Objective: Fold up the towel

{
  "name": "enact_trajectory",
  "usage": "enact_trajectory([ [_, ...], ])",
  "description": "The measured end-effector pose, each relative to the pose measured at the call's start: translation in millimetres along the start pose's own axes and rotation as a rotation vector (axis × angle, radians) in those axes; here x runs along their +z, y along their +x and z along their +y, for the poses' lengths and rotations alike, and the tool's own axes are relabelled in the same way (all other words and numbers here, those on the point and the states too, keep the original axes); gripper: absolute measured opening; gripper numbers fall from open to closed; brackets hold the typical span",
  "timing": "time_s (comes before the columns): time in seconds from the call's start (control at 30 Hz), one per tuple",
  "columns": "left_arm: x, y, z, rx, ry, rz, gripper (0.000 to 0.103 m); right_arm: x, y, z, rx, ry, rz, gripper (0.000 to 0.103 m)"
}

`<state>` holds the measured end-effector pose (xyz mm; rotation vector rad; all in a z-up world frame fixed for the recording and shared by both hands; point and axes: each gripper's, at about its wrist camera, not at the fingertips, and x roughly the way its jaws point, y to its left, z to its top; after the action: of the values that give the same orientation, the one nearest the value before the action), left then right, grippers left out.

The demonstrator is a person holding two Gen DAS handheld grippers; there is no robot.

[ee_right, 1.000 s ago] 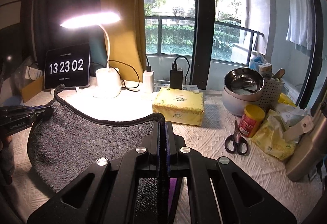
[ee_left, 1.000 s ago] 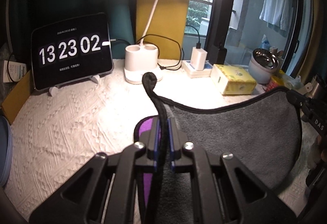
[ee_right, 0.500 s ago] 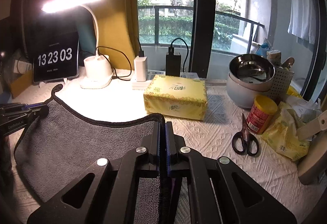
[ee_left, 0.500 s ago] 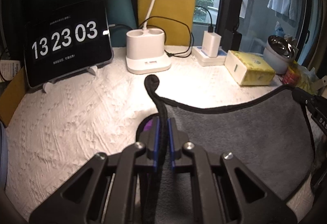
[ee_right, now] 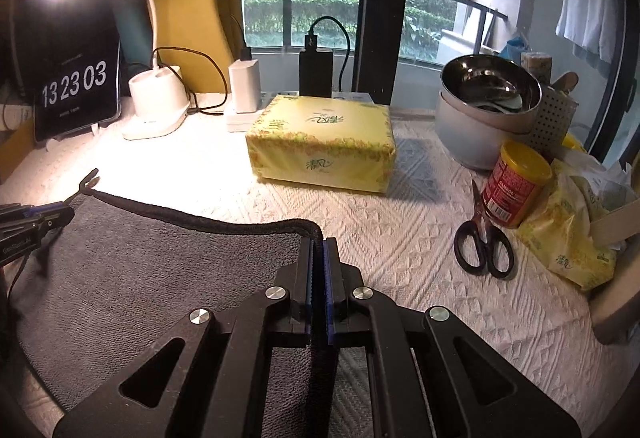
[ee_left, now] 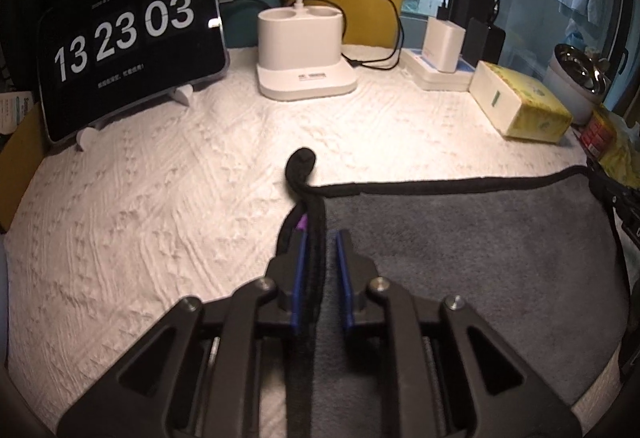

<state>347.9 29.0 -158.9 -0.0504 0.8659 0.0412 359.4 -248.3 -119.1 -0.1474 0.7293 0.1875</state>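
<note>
A grey towel (ee_left: 460, 254) with black trim and a purple underside lies low over the white textured tablecloth (ee_left: 160, 198); it also shows in the right wrist view (ee_right: 160, 270). My left gripper (ee_left: 319, 238) stands slightly parted around the towel's left corner, whose black hanging loop (ee_left: 301, 162) sticks out in front. My right gripper (ee_right: 317, 242) is shut on the towel's right corner. Each gripper shows at the edge of the other's view: the right one (ee_left: 612, 190) and the left one (ee_right: 36, 222).
At the back stand a tablet clock (ee_left: 124, 54), a white lamp base (ee_left: 304, 54) and chargers (ee_left: 444, 46). A yellow tissue box (ee_right: 324, 142), steel bowl (ee_right: 488, 90), red can (ee_right: 516, 182), scissors (ee_right: 480, 242) and yellow packets (ee_right: 576, 234) sit to the right.
Both grippers have carried the towel's held edge forward and down; it now lies flat near the cloth. The left jaws have parted a little.
</note>
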Motion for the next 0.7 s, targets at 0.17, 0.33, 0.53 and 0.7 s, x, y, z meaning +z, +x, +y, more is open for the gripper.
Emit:
enact_trajectory([
  [0.17, 2, -5, 1, 0.003, -0.012, 0.003, 0.023, 0, 4, 0, -0.021, 0.003, 0.024, 0.006],
  [0.33, 2, -18, 1, -0.015, -0.023, -0.017, 0.07, -1, -1, -2, -0.024, 0.024, 0.021, 0.011],
  [0.53, 0, -37, -1, -0.022, -0.021, -0.044, 0.07, 0, -18, -1, -0.022, 0.036, -0.001, 0.021],
  [0.7, -3, -54, -5, -0.045, -0.006, -0.073, 0.071, -1, -32, 2, -0.013, 0.038, -0.008, 0.033],
])
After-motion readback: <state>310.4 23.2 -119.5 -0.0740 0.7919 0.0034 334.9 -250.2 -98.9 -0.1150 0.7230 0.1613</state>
